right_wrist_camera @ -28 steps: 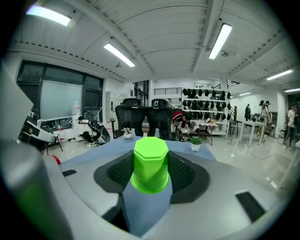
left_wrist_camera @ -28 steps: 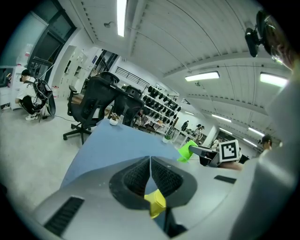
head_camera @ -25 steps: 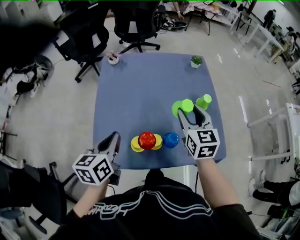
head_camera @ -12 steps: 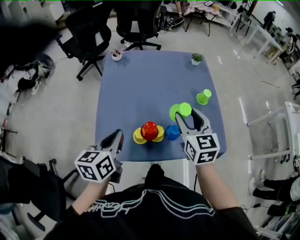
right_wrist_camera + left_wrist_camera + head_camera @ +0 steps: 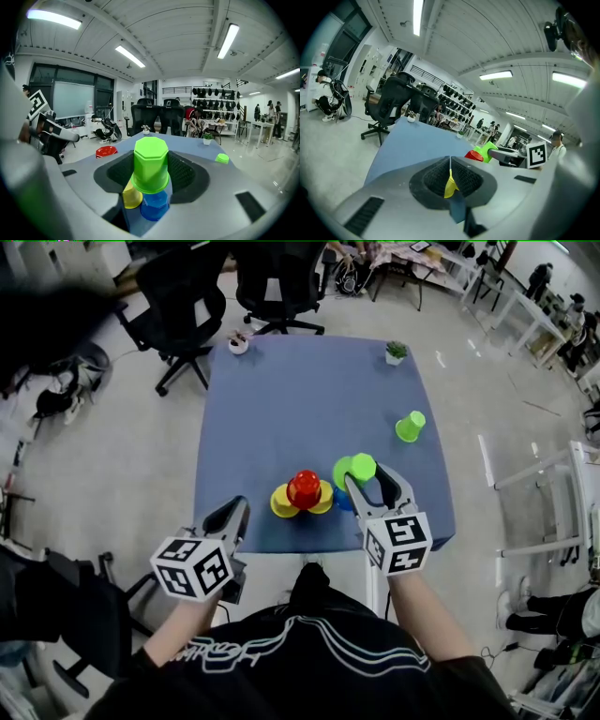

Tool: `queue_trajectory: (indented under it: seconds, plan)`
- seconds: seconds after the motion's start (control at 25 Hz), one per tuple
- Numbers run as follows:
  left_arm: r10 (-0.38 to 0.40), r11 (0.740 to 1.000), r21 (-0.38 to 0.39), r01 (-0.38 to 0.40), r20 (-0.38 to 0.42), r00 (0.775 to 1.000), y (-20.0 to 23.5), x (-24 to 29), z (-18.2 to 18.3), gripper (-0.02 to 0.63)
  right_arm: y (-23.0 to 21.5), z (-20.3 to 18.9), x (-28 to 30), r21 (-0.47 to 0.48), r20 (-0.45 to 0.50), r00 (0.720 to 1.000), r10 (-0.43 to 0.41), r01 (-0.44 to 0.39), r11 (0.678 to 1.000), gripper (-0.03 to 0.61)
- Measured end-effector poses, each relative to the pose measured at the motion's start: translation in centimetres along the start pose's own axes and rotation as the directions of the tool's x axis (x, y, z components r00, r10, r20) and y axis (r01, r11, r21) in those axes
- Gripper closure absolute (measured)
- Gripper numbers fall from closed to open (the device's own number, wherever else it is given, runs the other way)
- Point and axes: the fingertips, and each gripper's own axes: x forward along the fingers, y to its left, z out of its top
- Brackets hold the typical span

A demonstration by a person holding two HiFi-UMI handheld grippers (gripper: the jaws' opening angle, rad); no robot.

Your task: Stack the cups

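Claw (image 5: pixel 151 157) grips green cup (image 5: pixel 151 164), seemingly over blue cup (image 5: pixel 154 206).

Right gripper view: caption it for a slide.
Right gripper clamps an inverted green cup above a blue cup and a yellow cup.

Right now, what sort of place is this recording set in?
Probably an open-plan office or lab workspace: black office chairs beyond a blue table, white desks farther off, and strip lights on the ceiling.
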Motion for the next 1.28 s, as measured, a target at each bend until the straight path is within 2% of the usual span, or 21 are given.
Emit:
queue_trajectory:
  seconds: [0.56, 0.76, 1.28]
  plan:
    - [0.006, 1.000, 0.005, -0.006, 0.012, 1.000, -0.2, -1.7, 0.1, 0.583, 2.8, -2.8, -0.1, -0.038, -0.083, 0.995, 0.053, -0.057, 0.998, 0.339]
    - [0.006, 1.000, 0.009, -0.006, 0.012, 1.000, -0.5, -1.4, 0.1, 0.583, 3.1, -3.4, 0.4, -0.060, -0.097, 0.993, 0.068, -0.074, 0.995, 0.339]
    - [0.011, 1.000, 0.003, -0.011, 0.010, 1.000, -0.8, -0.7, 0.2, 0.583, 3.4, -3.4, 0.7, -0.039, -0.103, 0.986, 0.132, -0.136, 0.990, 0.328]
